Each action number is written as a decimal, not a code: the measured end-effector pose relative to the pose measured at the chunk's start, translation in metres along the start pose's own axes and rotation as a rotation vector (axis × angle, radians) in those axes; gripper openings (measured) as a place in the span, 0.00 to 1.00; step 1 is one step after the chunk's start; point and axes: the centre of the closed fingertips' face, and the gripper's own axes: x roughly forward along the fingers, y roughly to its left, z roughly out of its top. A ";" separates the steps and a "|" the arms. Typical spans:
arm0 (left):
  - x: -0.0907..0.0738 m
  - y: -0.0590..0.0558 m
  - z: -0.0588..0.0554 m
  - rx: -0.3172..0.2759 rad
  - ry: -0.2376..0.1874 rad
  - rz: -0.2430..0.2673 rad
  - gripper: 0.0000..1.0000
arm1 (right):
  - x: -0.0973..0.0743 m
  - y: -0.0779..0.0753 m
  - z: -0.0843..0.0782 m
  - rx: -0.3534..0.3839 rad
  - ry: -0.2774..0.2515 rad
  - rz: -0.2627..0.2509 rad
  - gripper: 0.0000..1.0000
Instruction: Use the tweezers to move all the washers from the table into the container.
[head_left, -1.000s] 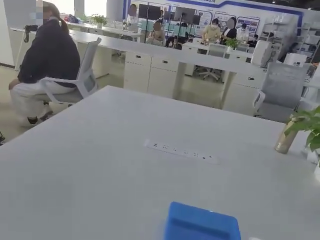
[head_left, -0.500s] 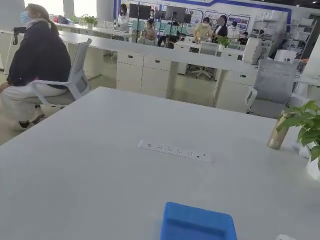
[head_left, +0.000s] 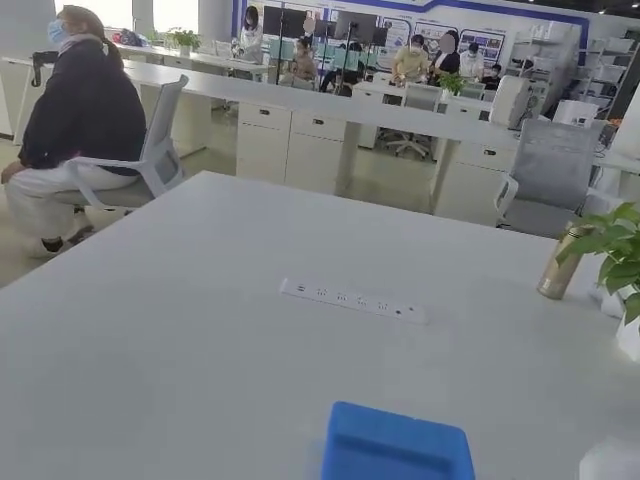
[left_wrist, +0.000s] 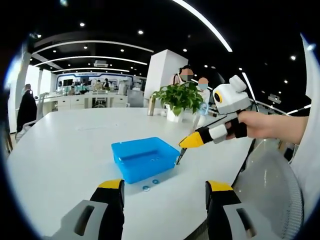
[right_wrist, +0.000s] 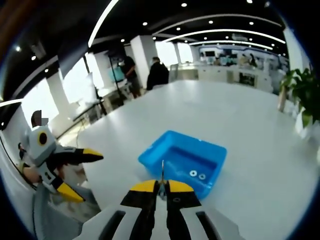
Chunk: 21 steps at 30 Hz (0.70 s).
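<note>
- Head view: the blue container (head_left: 398, 445) sits at the near edge of the white desk (head_left: 180, 330). A power strip (head_left: 350, 300) lies further out and a gold bottle (head_left: 560, 262) stands far right. The posters on the far wall are too small to read, and nothing on the desk carries a label.
- Left gripper view: the left hand-held gripper (left_wrist: 165, 197) hangs over the near desk edge, jaws wide apart and empty. Two washers (left_wrist: 146, 188) lie on the desk just in front of the container. The right hand-held gripper (left_wrist: 192, 141) comes in from the right with the tweezers (left_wrist: 178, 158), whose tips are close to the container's near corner.
- Right gripper view: the right hand-held gripper's jaws are clamped on the tweezers, which point at the container's near wall. Two more washers (right_wrist: 193, 173) lie inside the container. I cannot tell whether the tips carry one.
- Judgement: the job looks about half done. The next move is to lower the tips to a desk washer, which will need a careful pinch on its flat, thin rim.
</note>
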 end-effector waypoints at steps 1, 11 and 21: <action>0.000 0.000 0.000 0.000 0.001 -0.001 0.65 | 0.000 -0.001 0.002 -0.005 0.000 -0.002 0.03; 0.000 0.001 0.001 0.008 0.000 0.006 0.65 | 0.018 -0.013 0.033 -0.071 0.004 -0.013 0.03; -0.001 0.006 -0.001 0.001 0.009 0.034 0.64 | 0.038 -0.020 0.053 -0.100 0.015 0.004 0.03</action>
